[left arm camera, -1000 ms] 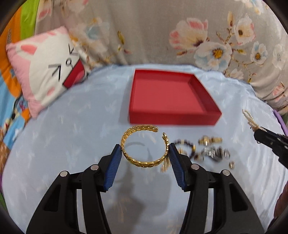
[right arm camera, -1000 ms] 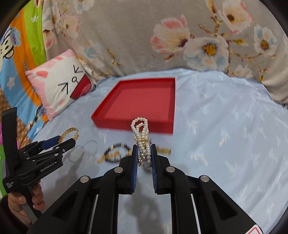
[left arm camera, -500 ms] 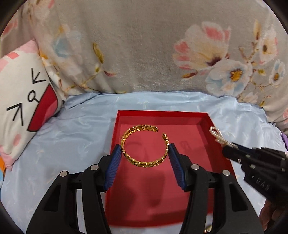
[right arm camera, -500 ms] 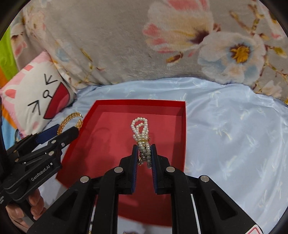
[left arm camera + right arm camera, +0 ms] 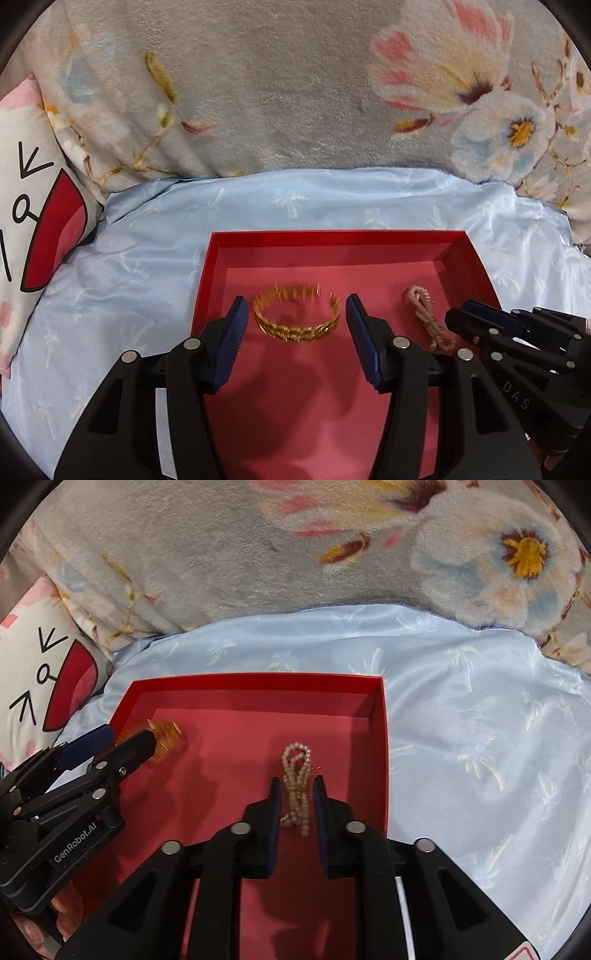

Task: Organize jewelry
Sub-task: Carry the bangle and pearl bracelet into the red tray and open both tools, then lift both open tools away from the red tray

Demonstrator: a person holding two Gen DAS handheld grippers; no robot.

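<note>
"GenRobot.AI" on left tool (image 5: 110, 744)

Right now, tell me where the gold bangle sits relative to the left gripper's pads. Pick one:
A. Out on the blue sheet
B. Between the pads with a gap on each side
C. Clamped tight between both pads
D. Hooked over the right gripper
B: the gold bangle lies between the left gripper's pads, a gap showing on each side, over the red tray.

your left gripper (image 5: 294, 338) tips down, and its jaws have just been opening. the gold bangle (image 5: 296, 315) sits loose between them. your right gripper (image 5: 297, 814) tips down too, jaws just opening, with the pearl string (image 5: 296, 786) between, free of the pads.
</note>
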